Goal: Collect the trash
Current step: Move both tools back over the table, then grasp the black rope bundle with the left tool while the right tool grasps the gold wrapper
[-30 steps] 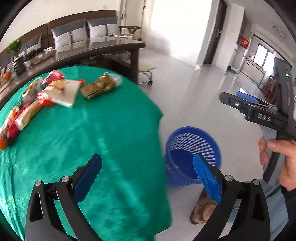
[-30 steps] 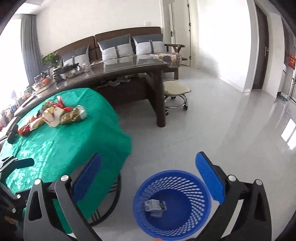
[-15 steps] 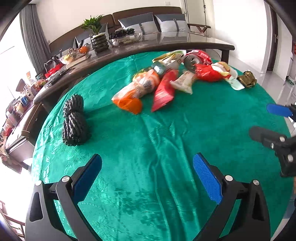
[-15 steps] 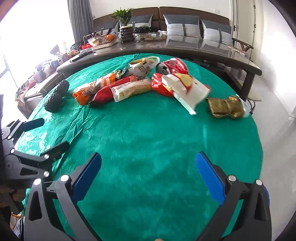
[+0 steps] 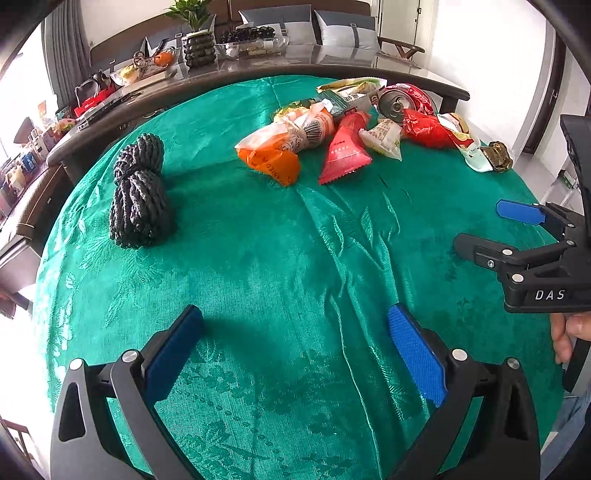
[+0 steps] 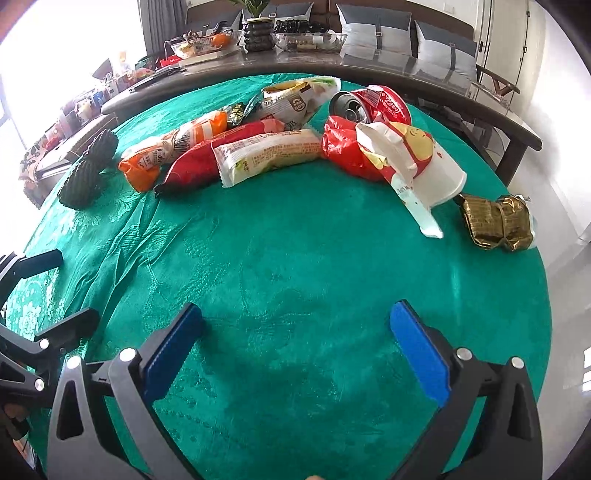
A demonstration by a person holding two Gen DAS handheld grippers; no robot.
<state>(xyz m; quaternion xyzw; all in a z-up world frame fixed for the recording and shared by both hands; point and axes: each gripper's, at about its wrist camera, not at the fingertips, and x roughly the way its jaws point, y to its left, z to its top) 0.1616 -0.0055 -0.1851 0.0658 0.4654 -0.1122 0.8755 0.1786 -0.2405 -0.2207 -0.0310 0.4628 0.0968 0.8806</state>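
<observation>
Trash lies in a row at the far side of the green-clothed round table (image 5: 295, 258): an orange wrapper (image 5: 273, 155), a red pouch (image 5: 345, 151), a crushed red can (image 5: 402, 101), a white paper cup (image 6: 417, 162) and a gold foil wrapper (image 6: 496, 221). The orange wrapper (image 6: 166, 151), a red packet (image 6: 207, 158) and a white snack packet (image 6: 266, 153) also show in the right wrist view. My left gripper (image 5: 295, 350) is open and empty above the near cloth. My right gripper (image 6: 295, 350) is open and empty; it also shows at the right in the left wrist view (image 5: 487, 229).
Two black textured balls (image 5: 138, 195) sit on the cloth at the left. A long dark table (image 6: 369, 70) with bowls, a plant pot and clutter stands behind. A sofa with grey cushions (image 6: 373, 22) lines the wall. The table's right edge drops to white floor (image 6: 569, 221).
Both grippers swung from the blue bin on the floor back over the table a second ago. Since half a second ago they have edged nearer the trash, both staying open.
</observation>
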